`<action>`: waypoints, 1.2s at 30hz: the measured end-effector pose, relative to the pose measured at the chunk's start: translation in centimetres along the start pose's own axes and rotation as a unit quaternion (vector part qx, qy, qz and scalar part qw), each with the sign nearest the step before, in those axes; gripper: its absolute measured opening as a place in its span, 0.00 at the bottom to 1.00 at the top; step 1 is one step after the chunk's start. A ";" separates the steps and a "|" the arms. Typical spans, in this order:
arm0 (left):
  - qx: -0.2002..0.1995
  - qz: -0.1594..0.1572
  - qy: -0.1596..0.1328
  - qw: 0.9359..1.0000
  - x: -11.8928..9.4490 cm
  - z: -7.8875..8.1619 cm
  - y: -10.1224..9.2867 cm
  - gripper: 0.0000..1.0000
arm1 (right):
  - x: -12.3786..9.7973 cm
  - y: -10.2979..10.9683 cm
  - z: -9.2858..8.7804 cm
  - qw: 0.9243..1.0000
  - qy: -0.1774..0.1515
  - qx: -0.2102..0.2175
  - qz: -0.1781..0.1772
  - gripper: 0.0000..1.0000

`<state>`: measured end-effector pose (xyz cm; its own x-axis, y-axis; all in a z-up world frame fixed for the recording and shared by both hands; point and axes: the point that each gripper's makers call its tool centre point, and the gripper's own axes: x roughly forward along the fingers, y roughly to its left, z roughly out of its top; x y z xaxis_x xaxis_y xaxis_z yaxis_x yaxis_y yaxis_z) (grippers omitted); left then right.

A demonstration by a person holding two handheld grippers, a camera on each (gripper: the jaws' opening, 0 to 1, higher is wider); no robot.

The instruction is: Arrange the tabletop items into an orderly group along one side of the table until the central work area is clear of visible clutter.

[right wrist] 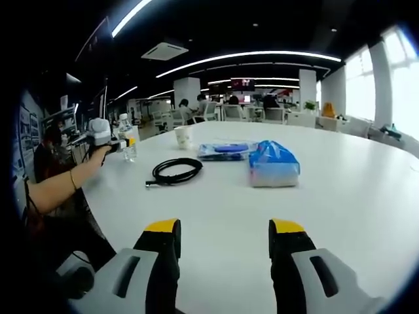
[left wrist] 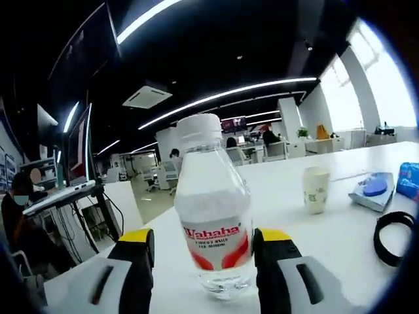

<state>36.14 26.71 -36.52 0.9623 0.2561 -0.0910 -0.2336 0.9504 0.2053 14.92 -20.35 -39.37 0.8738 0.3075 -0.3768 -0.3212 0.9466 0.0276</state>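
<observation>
A water bottle (left wrist: 214, 208) is standing upright near the white table's (right wrist: 340, 196) edge, sitting between the left gripper's (left wrist: 204, 252) spread jaws, apparently untouched. Beyond it are lying a paper cup (left wrist: 316, 189), black cable (right wrist: 174, 171) and blue tissue pack (right wrist: 273, 163). The right gripper (right wrist: 224, 237) is hovering, jaws apart and empty.

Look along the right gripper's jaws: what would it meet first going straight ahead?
Bare table first. Beyond that, probably the blue tissue pack or the black cable either side of its line; depth is unclear.

White table (right wrist: 340, 196): bottle (left wrist: 213, 209), cup (left wrist: 316, 190), cable (right wrist: 174, 172)
</observation>
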 end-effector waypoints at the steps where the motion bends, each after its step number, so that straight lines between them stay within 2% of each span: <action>1: -0.002 0.000 0.000 1.000 0.0 0.0 0.0 0.61 | 0.0 0.0 0.0 1.000 0.000 0.000 0.000 0.51; 8: -0.030 0.001 -0.001 1.000 0.6 0.1 0.1 0.60 | 0.1 -0.3 -0.1 1.000 0.002 0.000 0.000 0.51; 11: -0.054 -0.008 -0.001 0.999 0.6 0.0 -0.3 0.54 | 0.1 -0.3 -0.1 1.000 0.001 0.002 0.001 0.51; 12: -0.055 -0.015 -0.003 0.998 0.6 0.1 -0.6 0.49 | 0.2 -0.2 -0.2 1.000 0.002 0.002 0.001 0.51; 14: -0.052 -0.020 -0.006 0.998 0.4 0.1 -1.0 0.42 | 0.2 -0.2 -0.2 1.000 0.002 0.002 0.002 0.51; 15: -0.036 -0.025 -0.011 0.999 0.3 0.3 -1.5 0.41 | 0.1 -0.2 -0.3 1.000 0.002 0.002 0.002 0.51; 22: -0.050 -0.035 -0.012 0.998 0.0 0.2 -1.5 0.39 | -0.1 -1.0 -0.5 1.000 0.002 0.007 -0.008 0.51; 36: -0.064 -0.068 -0.005 0.996 0.0 0.2 -1.6 0.37 | -0.2 -0.9 -0.5 1.000 0.003 0.004 -0.010 0.50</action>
<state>36.52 25.14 -36.70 0.9873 0.1230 -0.1001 -0.1167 0.9910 0.0661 14.83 -21.37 -39.77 0.8775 0.2886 -0.3831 -0.3011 0.9532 0.0284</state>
